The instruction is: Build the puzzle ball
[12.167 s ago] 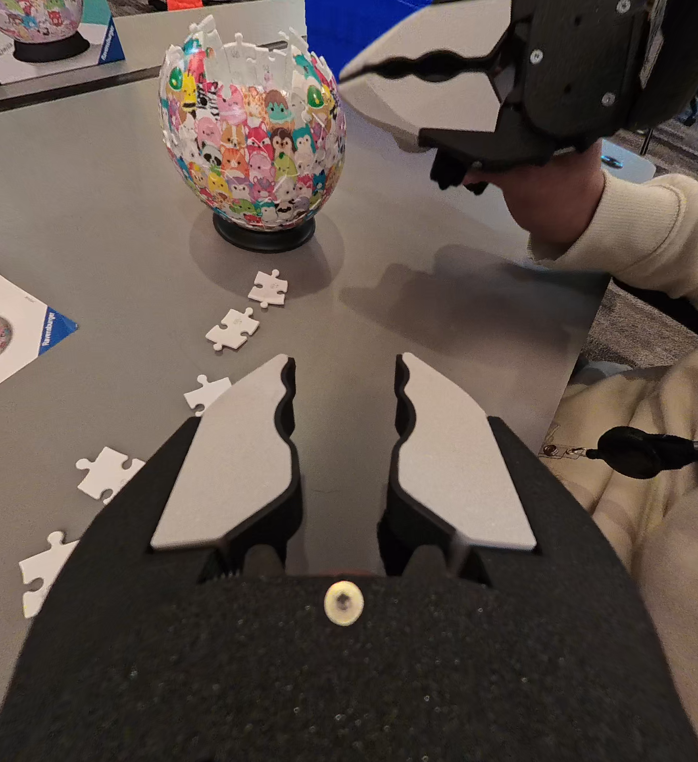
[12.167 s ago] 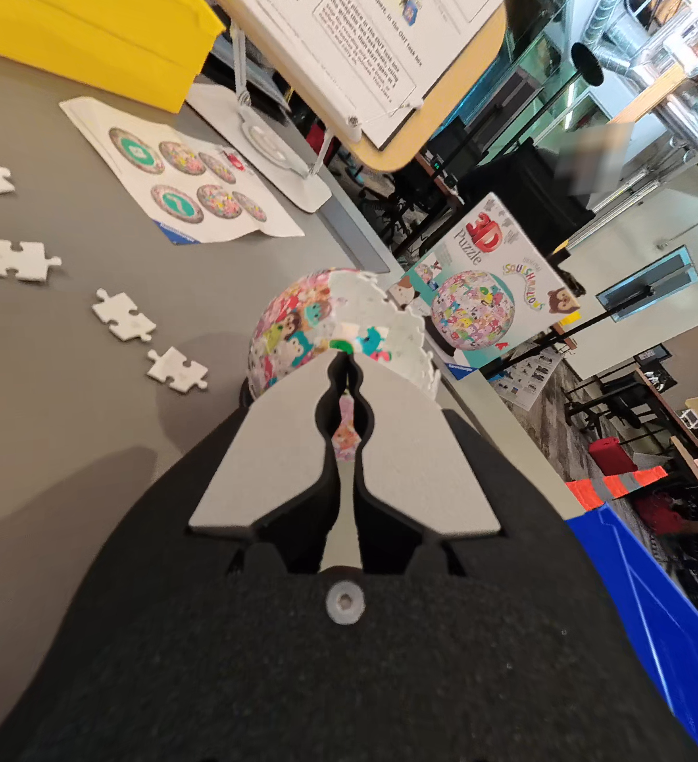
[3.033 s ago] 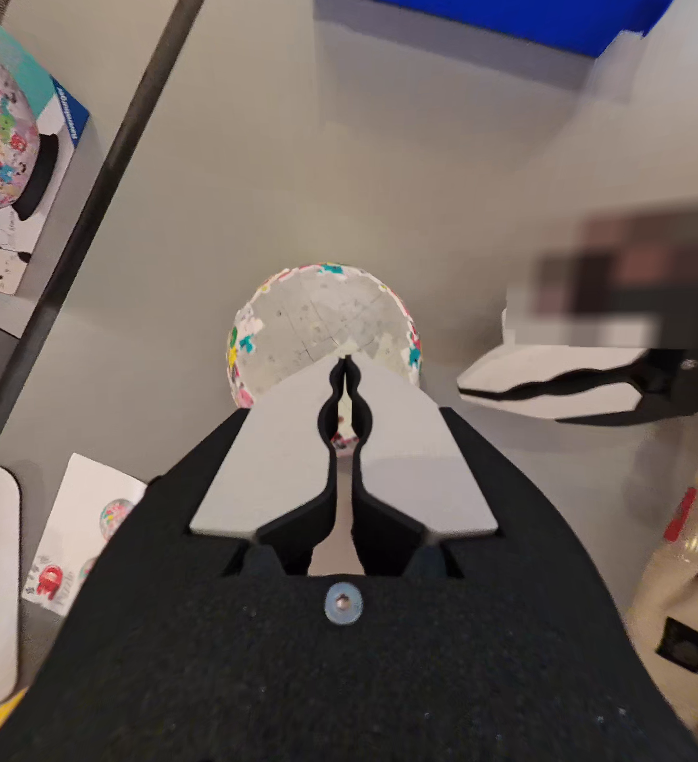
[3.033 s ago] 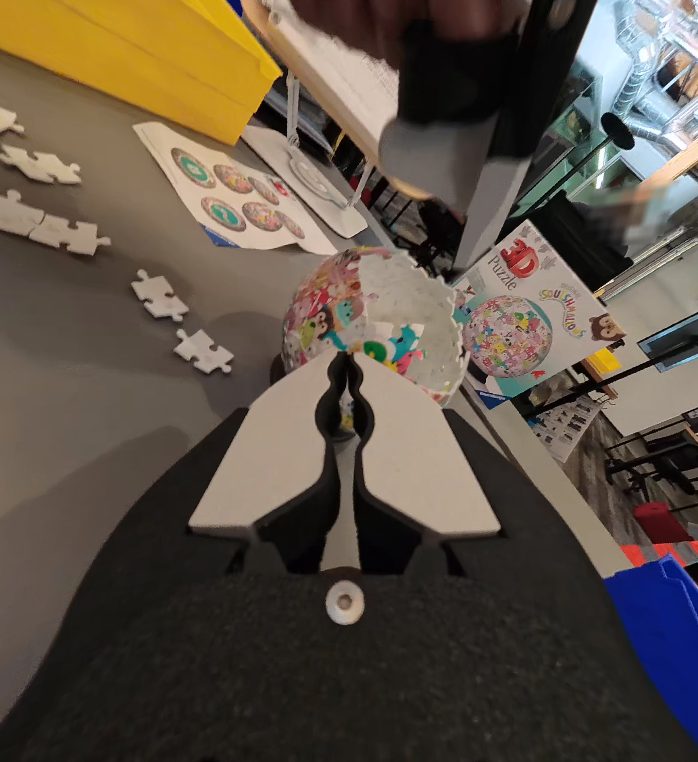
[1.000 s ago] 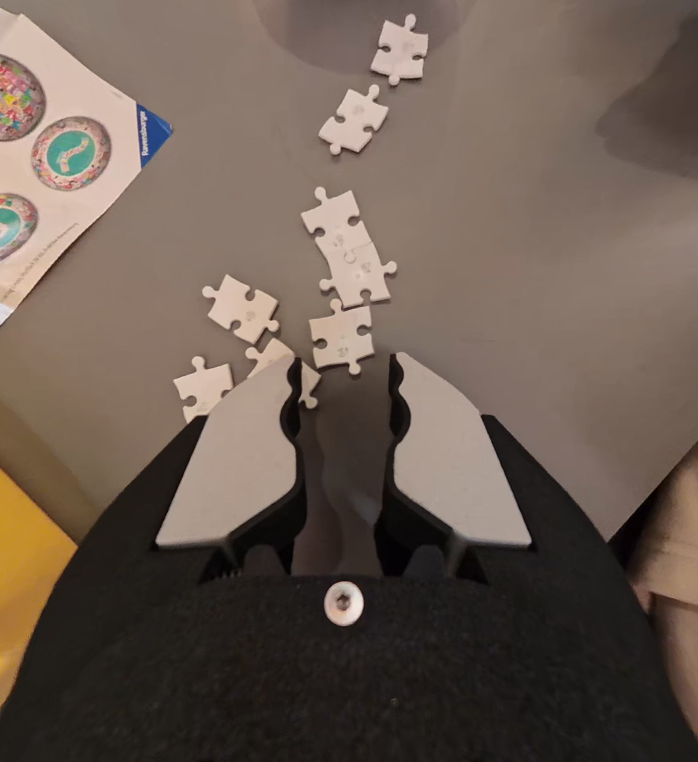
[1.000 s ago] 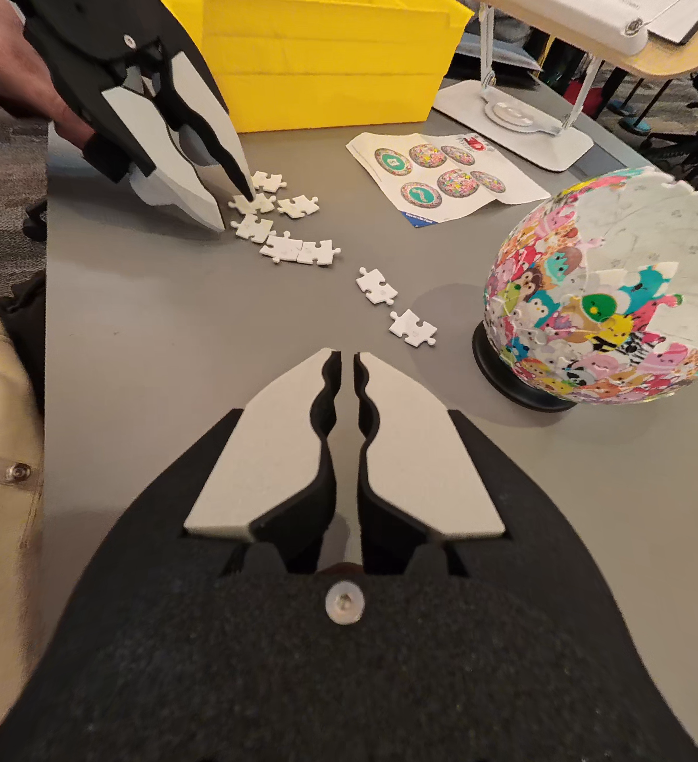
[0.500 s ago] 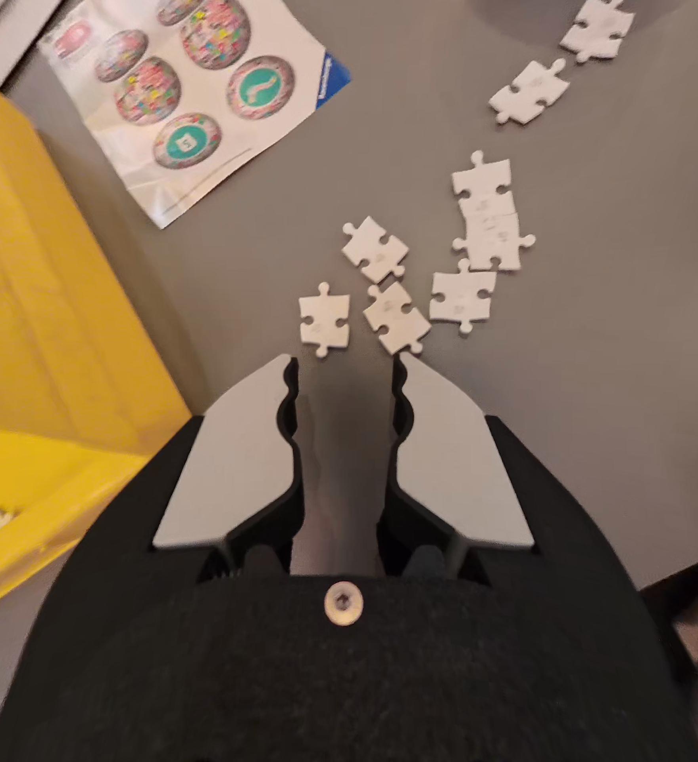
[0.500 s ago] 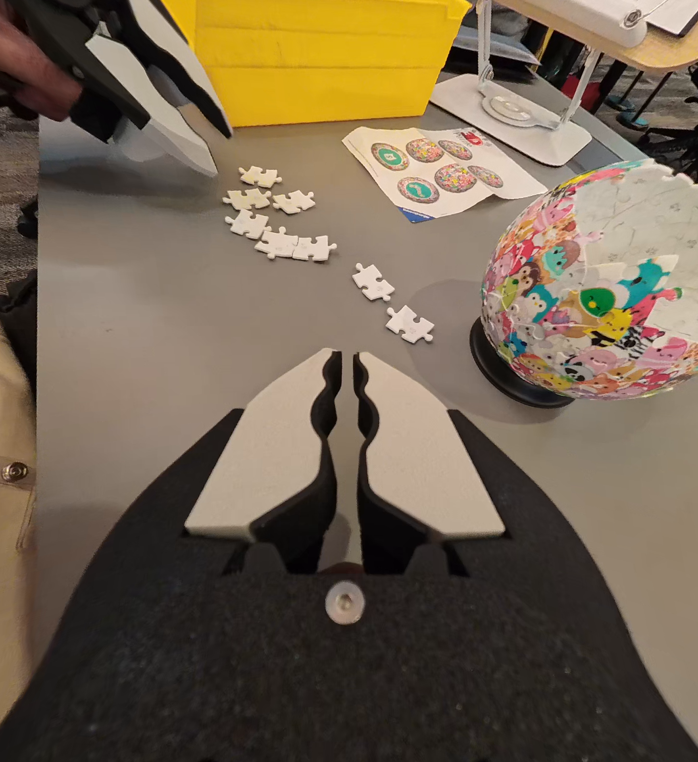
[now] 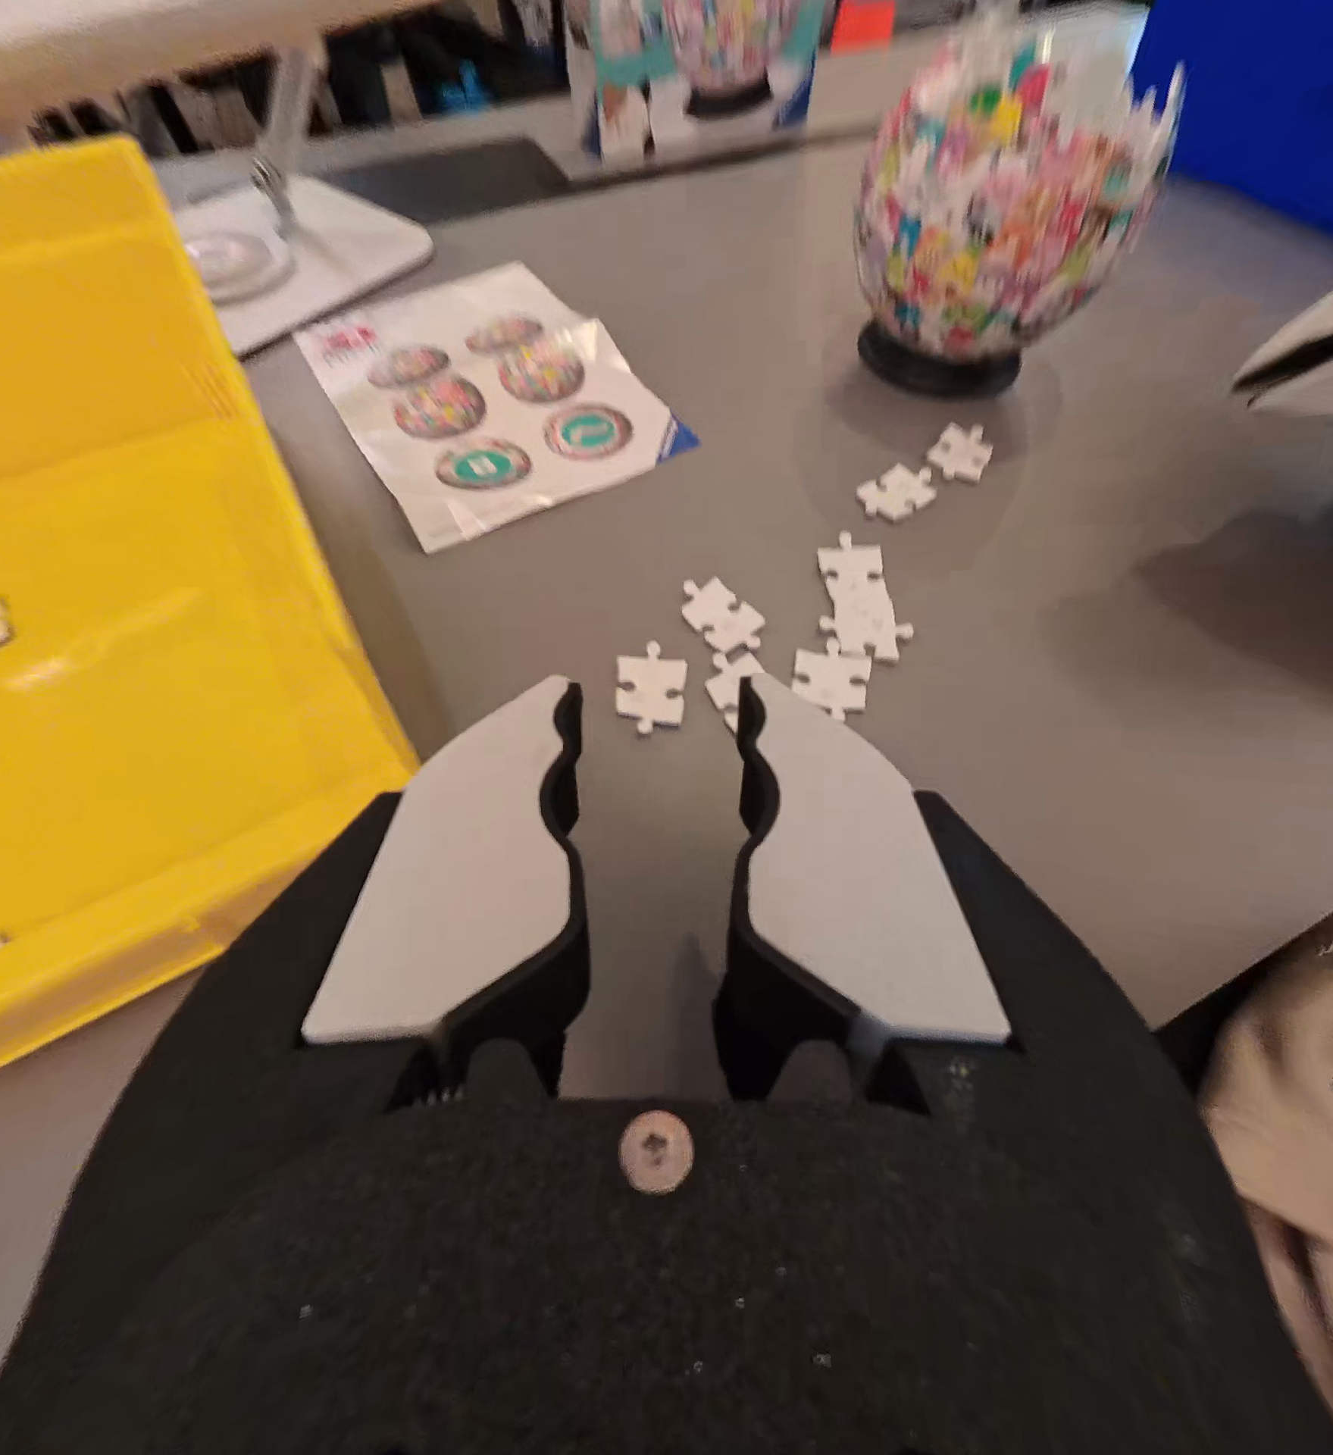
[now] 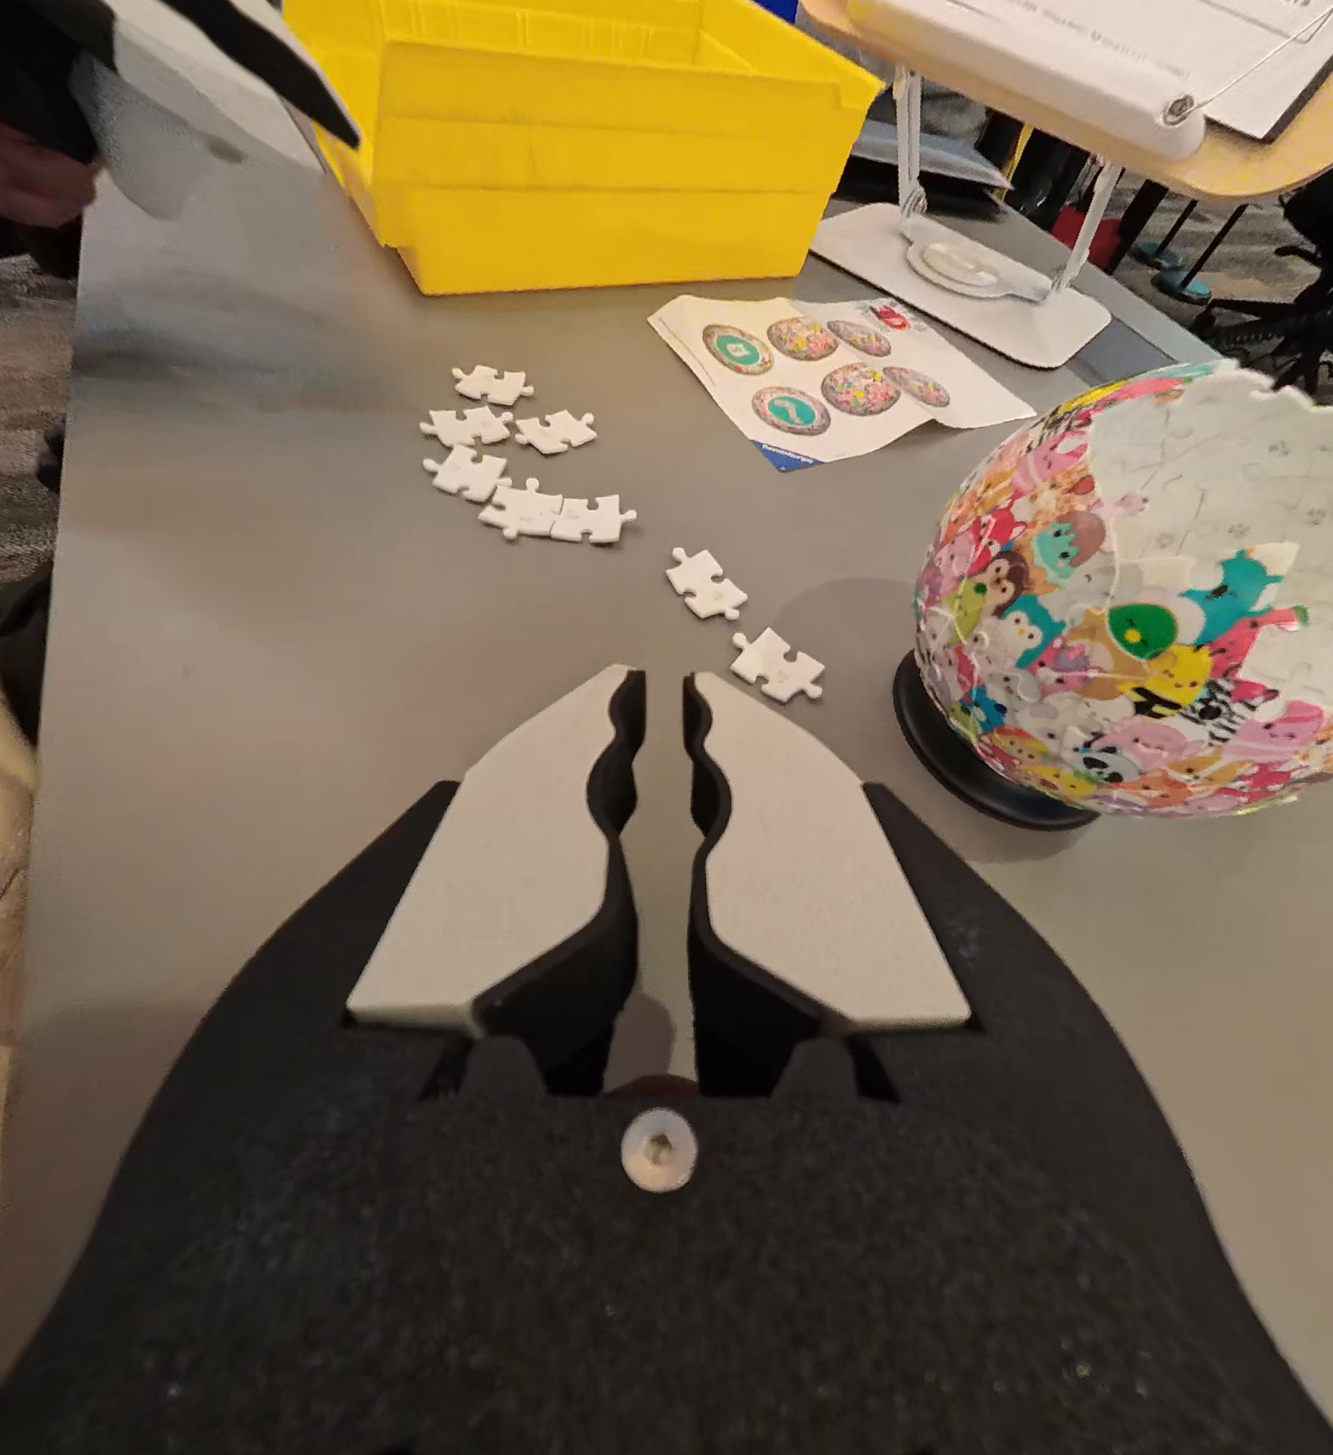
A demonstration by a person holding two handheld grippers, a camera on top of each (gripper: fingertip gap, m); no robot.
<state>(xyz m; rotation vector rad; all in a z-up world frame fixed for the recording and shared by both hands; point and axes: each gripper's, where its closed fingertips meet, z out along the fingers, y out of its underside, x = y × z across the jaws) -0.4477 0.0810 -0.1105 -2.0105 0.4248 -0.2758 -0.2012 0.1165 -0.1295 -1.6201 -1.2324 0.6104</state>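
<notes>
Half-built colourful puzzle ball (image 10: 1167, 630) sits on black stand (image 10: 954, 756).

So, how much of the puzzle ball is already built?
The lower part of the puzzle ball stands assembled on its black stand; the top is open. Left gripper and right gripper hold nothing. Loose white pieces on the table remain.

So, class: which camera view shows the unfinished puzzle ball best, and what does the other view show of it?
The right wrist view: the puzzle ball is close and sharp, showing its colourful outside, white inside and jagged open rim, though the frame edge crops it. The left wrist view shows the whole ball on its black stand, but farther off and blurred.
</notes>
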